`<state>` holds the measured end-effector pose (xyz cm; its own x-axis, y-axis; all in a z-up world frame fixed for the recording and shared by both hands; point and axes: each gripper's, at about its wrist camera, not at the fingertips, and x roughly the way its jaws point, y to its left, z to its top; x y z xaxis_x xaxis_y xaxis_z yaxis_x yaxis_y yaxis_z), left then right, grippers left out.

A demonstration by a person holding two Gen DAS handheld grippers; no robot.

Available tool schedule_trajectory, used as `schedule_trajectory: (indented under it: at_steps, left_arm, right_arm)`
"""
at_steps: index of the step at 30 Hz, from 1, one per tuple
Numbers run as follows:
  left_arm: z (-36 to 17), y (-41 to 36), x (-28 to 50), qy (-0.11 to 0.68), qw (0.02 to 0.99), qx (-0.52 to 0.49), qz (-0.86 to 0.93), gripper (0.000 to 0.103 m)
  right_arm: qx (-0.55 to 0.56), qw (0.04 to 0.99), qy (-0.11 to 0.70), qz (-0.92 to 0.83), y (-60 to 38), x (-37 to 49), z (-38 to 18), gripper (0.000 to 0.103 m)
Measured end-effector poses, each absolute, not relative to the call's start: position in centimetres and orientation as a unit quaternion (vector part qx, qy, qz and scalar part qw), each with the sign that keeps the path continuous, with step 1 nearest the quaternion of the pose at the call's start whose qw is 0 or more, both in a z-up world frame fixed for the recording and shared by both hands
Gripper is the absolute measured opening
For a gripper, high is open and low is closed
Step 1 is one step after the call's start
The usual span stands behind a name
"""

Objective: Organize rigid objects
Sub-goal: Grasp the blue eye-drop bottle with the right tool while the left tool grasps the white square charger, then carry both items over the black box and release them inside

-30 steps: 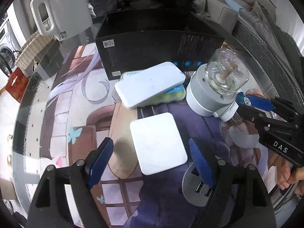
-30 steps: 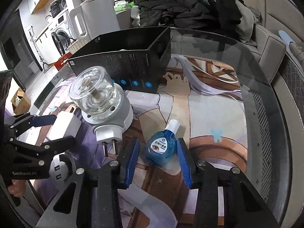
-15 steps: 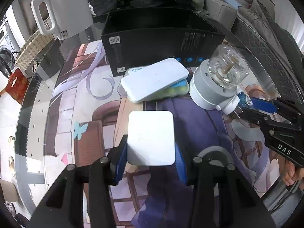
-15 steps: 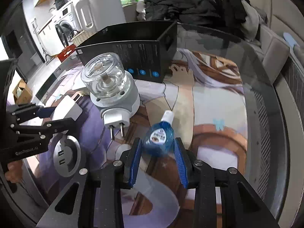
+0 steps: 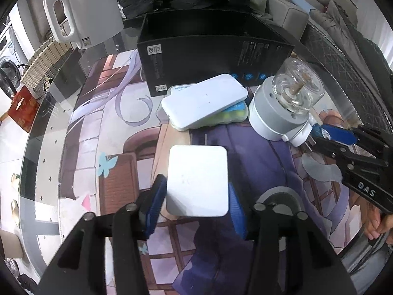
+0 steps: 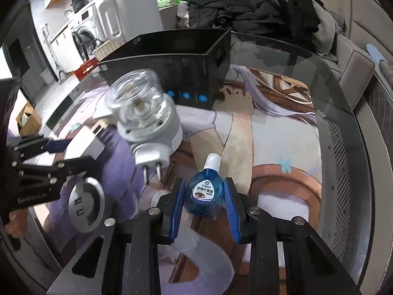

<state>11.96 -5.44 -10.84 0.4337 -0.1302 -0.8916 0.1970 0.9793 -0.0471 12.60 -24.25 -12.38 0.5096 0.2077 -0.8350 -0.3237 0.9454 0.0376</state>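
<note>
My left gripper (image 5: 195, 202) is shut on a flat white square block (image 5: 197, 180), held above the printed mat. My right gripper (image 6: 203, 202) is shut on a small blue eye-drop bottle (image 6: 205, 193) with a white cap, lifted off the table. In the left wrist view the right gripper (image 5: 343, 140) shows at the right edge. An open black box (image 5: 211, 49) stands at the back. In front of it a white power bank (image 5: 205, 100) rests on a blister pack (image 5: 233, 115). A grey plug-in device with a glass dome (image 5: 285, 105) lies beside them.
A white kettle (image 5: 83, 9) stands at the back left, dark clothes (image 6: 250, 9) behind the box. A round metal USB socket (image 6: 84, 205) is set into the glass table. A hand (image 5: 378, 226) holds the right gripper. The table edge curves at right.
My left gripper closed on the white block and lifted it slightly. My right gripper closed on the blue bottle and raised it off the mat.
</note>
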Motion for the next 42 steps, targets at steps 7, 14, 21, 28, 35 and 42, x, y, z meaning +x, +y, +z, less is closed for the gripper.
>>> schedule_trajectory:
  at_steps: [7, 14, 21, 28, 35, 42]
  left_arm:
    - [-10.8, -5.8, 11.9, 0.522, 0.846, 0.039, -0.099, 0.043]
    - [-9.8, -5.7, 11.3, 0.505, 0.856, 0.035, -0.106, 0.043]
    - [-6.5, -5.6, 9.9, 0.437, 0.892, 0.043, -0.103, 0.043]
    - [-2.1, -4.7, 7.5, 0.318, 0.942, 0.049, -0.090, 0.043]
    - [2.2, -3.5, 3.4, 0.175, 0.980, 0.055, -0.078, 0.043]
    - [4.4, -2.2, 1.9, 0.102, 0.991, 0.044, -0.075, 0.043]
  right_arm:
    - [-0.052, 0.862, 0.475, 0.168, -24.2, 12.1, -12.3, 0.032]
    - [-0.048, 0.876, 0.450, 0.168, -24.3, 11.1, -10.6, 0.032]
    - [-0.046, 0.906, 0.390, 0.160, -24.0, 9.5, -7.5, 0.032]
    - [-0.046, 0.949, 0.268, 0.161, -22.8, 6.1, -2.4, 0.032]
    - [-0.058, 0.973, 0.155, 0.162, -21.6, 2.6, 2.0, 0.032]
    - [-0.063, 0.979, 0.100, 0.166, -20.2, 0.8, 4.7, 0.032]
